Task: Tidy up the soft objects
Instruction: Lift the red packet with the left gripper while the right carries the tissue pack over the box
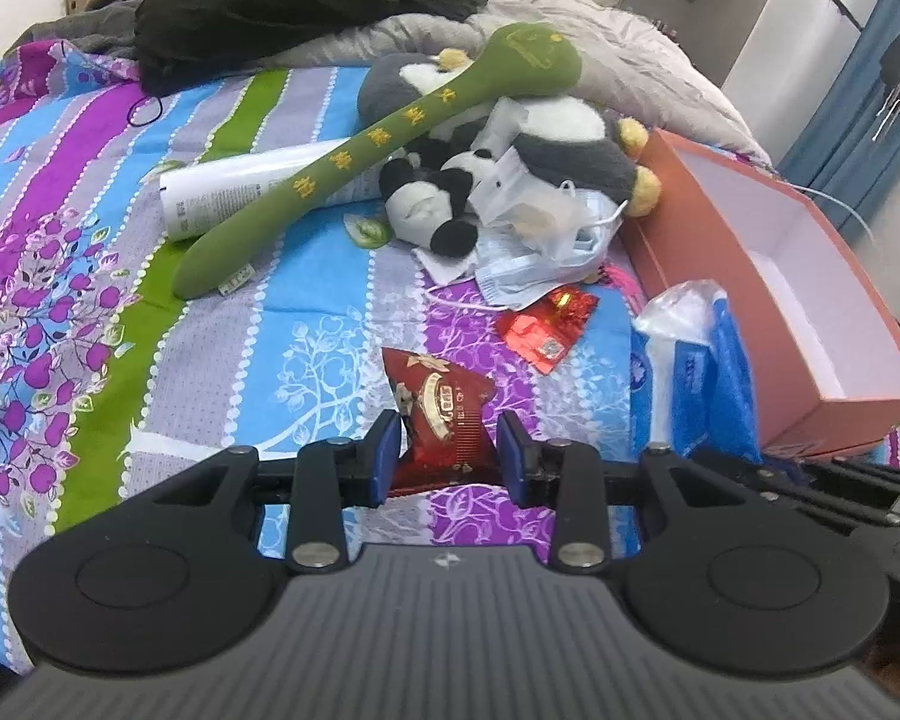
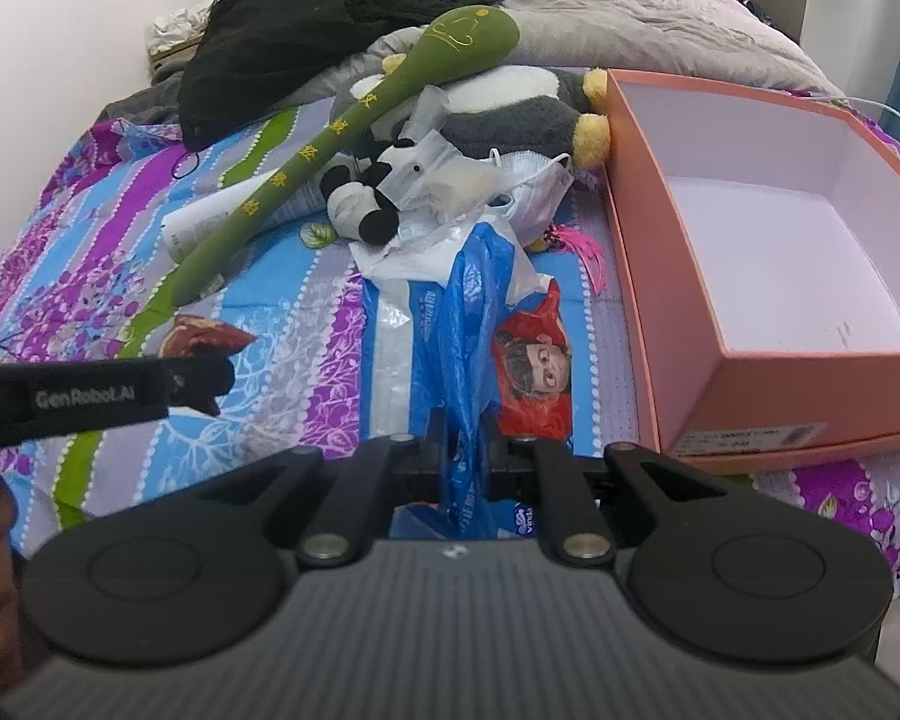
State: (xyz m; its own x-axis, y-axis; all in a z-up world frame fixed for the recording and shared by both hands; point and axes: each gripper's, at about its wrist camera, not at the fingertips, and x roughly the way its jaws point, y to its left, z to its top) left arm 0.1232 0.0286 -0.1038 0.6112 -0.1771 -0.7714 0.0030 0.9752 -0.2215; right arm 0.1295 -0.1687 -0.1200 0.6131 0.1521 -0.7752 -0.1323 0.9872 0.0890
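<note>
Over on the left of the bed, the left gripper (image 1: 449,450) is clamped on a dark red snack packet (image 1: 444,420), its blue pads pressing the packet's two sides, held just above the striped bedspread (image 1: 306,312). Far beyond it, the long green plush stick (image 1: 354,168) lies aslant, its thin end near and left, its fat head far and right, resting on the grey plush toy (image 1: 570,144) and beside the small panda (image 1: 432,198). Further right, the right gripper (image 2: 463,450) is pinched tight on a blue plastic bag (image 2: 468,324), which hangs crumpled up between its jaws. Rightmost sits the open orange box (image 2: 750,384), empty, its long side running near to far. It lies to the right of both tools, so I would judge the right hand the nearer one to drop its load in.
</note>
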